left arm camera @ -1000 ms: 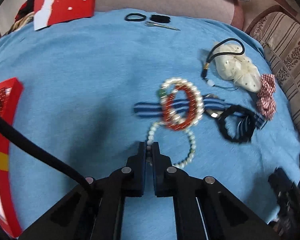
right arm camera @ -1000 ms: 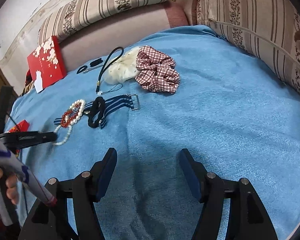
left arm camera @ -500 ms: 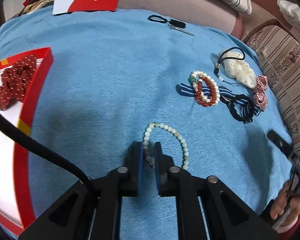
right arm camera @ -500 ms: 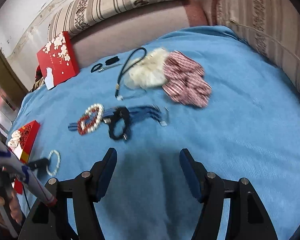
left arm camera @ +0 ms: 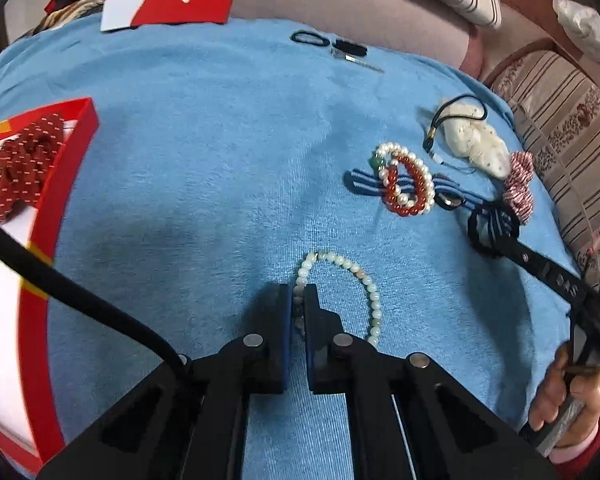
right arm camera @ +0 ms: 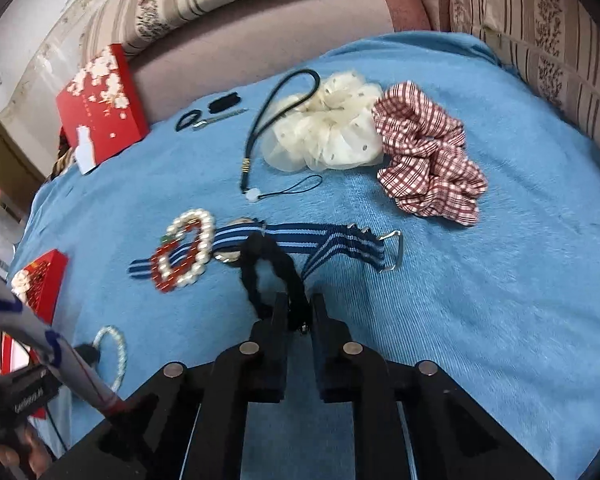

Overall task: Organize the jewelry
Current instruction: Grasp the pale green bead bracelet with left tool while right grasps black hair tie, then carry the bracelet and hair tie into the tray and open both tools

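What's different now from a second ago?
The left tool has carried the pale bead bracelet away from the other jewelry, toward the red box. The right tool, open before, moved in and shut on the black scrunchie. The red and pearl bracelets, striped strap, cream scrunchie and plaid scrunchie stayed put.

Soft, even indoor light, faint shadows under each claw, strong fisheye bending with dark corners, slight motion blur.
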Tool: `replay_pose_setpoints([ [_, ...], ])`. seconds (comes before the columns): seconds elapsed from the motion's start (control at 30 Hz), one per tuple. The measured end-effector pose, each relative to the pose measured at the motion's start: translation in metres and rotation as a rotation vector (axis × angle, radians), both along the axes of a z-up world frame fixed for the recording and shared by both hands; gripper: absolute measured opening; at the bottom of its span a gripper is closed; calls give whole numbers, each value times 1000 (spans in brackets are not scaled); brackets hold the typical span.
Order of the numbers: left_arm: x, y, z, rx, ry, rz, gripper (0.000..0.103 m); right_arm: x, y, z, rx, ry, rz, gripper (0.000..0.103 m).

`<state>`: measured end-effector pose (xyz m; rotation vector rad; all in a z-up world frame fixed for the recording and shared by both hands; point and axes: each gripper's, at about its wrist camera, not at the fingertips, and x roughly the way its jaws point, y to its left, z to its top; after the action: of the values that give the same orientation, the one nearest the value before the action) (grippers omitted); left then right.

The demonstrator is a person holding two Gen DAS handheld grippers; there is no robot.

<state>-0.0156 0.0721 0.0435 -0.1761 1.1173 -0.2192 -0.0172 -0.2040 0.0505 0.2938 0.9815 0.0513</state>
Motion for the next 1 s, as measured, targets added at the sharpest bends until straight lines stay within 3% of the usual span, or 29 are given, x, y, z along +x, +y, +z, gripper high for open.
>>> replay_pose_setpoints([
  [0.2,-24,10,41,-2,-79,-1,5,-33,-4,30,29,-36,15,11],
  [0.47,-62,21,101,49,-224,-45,5,-73,2,57,-42,-68,29,9],
  [0.8,-95,22,124,64,-293,-55,5,-102,-18,50,-30,-35,-18,9],
  [1.0,-108,26,130,79,-309,-42,5,-116,-37,63,92,-75,-28,10],
])
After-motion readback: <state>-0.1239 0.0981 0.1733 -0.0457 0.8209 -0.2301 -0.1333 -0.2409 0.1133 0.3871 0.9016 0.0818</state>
